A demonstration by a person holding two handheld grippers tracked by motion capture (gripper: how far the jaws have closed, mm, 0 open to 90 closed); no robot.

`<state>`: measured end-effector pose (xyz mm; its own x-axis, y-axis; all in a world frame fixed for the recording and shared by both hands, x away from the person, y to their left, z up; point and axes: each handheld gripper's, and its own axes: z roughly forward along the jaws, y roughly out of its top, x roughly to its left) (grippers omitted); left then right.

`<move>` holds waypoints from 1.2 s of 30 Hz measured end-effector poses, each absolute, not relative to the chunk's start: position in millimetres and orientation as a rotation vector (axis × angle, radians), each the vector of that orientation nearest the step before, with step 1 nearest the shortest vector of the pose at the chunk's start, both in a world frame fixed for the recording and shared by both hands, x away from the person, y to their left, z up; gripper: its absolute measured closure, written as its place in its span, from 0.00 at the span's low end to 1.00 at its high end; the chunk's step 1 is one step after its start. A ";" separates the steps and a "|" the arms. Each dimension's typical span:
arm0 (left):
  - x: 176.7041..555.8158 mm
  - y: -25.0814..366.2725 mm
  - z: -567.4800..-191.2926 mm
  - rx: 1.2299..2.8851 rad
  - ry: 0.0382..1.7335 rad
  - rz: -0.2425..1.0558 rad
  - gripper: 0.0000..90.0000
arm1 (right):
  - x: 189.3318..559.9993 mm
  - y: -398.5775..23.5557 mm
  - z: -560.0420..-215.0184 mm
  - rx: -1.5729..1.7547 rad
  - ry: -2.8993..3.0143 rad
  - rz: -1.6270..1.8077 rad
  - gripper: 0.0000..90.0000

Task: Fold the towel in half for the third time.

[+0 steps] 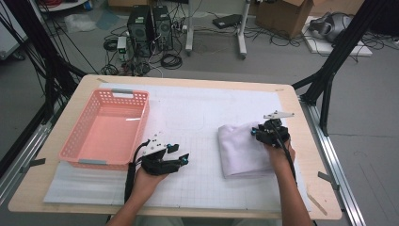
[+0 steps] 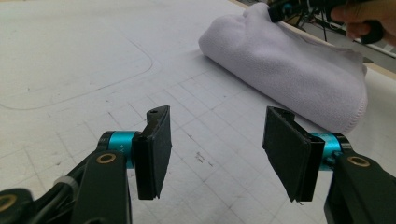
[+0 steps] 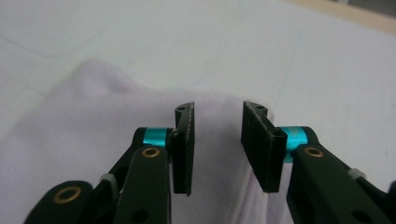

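Observation:
A folded pale lilac towel (image 1: 242, 148) lies on the white grid mat (image 1: 197, 113), right of the middle. My right gripper (image 1: 257, 133) hovers at the towel's far right corner; in the right gripper view its jaws (image 3: 217, 144) stand a little apart over the cloth (image 3: 93, 121), with nothing pinched between the pads, so it is open. My left gripper (image 1: 180, 153) rests low over the mat left of the towel, also open and empty (image 2: 215, 144). From the left gripper view the towel (image 2: 289, 65) lies ahead, with the right gripper (image 2: 285, 8) at its far end.
A pink plastic basket (image 1: 123, 93) with nothing in it stands on the table's left side, close to my left hand. The wooden table edge (image 1: 301, 122) runs just right of the towel. Black frame legs, computers and cables are on the floor beyond.

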<state>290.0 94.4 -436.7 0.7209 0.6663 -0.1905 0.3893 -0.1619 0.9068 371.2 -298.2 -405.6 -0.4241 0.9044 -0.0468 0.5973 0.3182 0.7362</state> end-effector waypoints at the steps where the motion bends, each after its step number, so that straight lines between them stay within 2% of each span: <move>1: 290.0 94.4 -436.7 1.784 0.834 0.301 0.47 | 371.2 -298.2 -405.6 1.326 2.134 0.901 0.74; 4: 289.8 93.9 -436.9 1.784 0.834 0.301 0.47 | 364.2 -315.0 -425.8 1.431 2.132 0.820 0.78; 5: 289.8 93.7 -437.0 1.784 0.834 0.301 0.47 | 364.2 -315.0 -425.8 1.431 2.132 0.820 0.78; 6: 289.9 93.8 -437.0 1.787 0.832 0.302 0.47 | 357.6 -322.2 -425.4 1.466 2.097 0.807 0.83; 10: 289.9 93.7 -437.0 1.787 0.833 0.301 0.47 | 348.2 -326.4 -422.7 1.468 2.075 0.779 0.82; 11: 289.8 93.9 -436.8 1.789 0.831 0.302 0.47 | 345.1 -327.3 -420.7 1.469 2.071 0.784 0.80; 12: 289.5 93.8 -436.6 1.786 0.832 0.304 0.47 | 337.8 -330.4 -415.8 1.464 2.044 0.833 0.73; 18: 289.6 94.4 -436.4 1.776 0.837 0.305 0.47 | 305.7 -338.2 -407.8 1.435 1.992 1.005 0.62; 22: 289.5 94.6 -436.2 1.774 0.838 0.307 0.47 | 285.8 -346.8 -404.5 1.398 1.918 1.097 0.62; 27: 289.4 94.1 -435.9 1.778 0.833 0.306 0.47 | 282.1 -355.3 -407.3 1.432 1.920 1.095 0.62; 32: 289.7 94.0 -436.3 1.778 0.836 0.307 0.47 | 277.2 -351.9 -420.8 1.477 2.006 1.063 0.54; 35: 289.6 93.9 -436.1 1.780 0.833 0.307 0.47 | 274.0 -345.9 -430.1 1.464 2.062 1.015 0.56; 36: 289.5 93.8 -436.1 1.779 0.833 0.307 0.47 | 275.0 -345.9 -434.5 1.524 2.083 1.036 0.69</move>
<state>289.5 93.8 -436.1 0.7198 0.6680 -0.1890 0.3861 -0.1590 0.9086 275.0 -345.9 -434.5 -0.3544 0.9259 0.1309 0.6633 0.1503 0.7331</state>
